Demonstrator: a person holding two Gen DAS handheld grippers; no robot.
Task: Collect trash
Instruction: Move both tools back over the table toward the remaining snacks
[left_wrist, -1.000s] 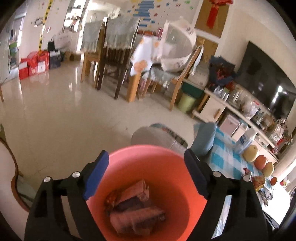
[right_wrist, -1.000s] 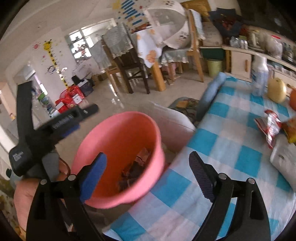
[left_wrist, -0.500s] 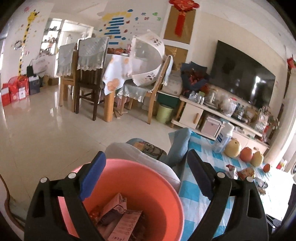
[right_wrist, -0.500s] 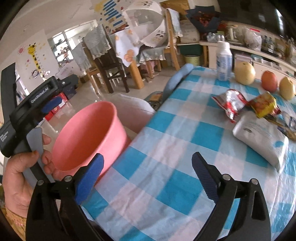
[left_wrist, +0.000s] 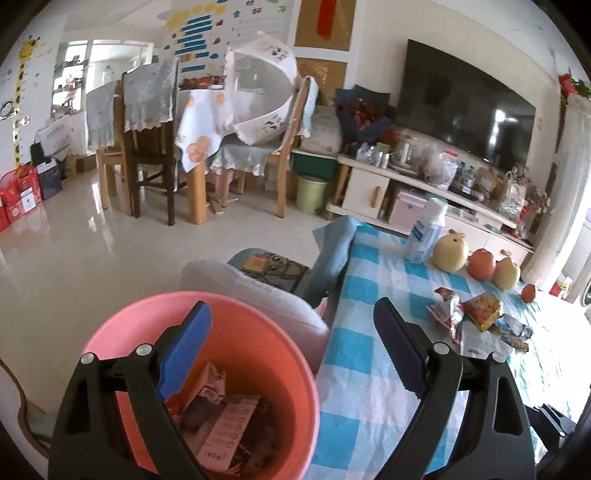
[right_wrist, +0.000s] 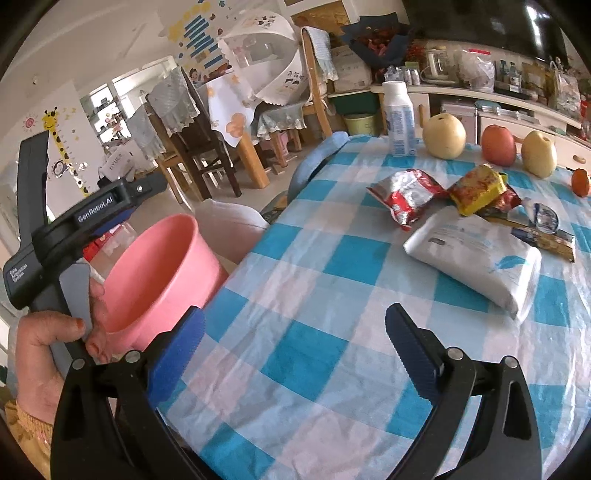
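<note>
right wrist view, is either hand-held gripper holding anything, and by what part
Nothing is held: the right hand-held gripper stands open over the table; the left hand-held gripper is open too.

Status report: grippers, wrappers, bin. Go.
Left gripper open, empty, over round pink plastic bin. Right gripper open, empty, above checked tablecloth. Crumpled red-silver snack wrapper ahead on table, path clear.

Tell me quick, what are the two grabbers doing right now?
Left gripper: open, holding nothing, over the pink bucket.
Right gripper: open, holding nothing, above the checked tablecloth; its jaws have just been opening.
</note>
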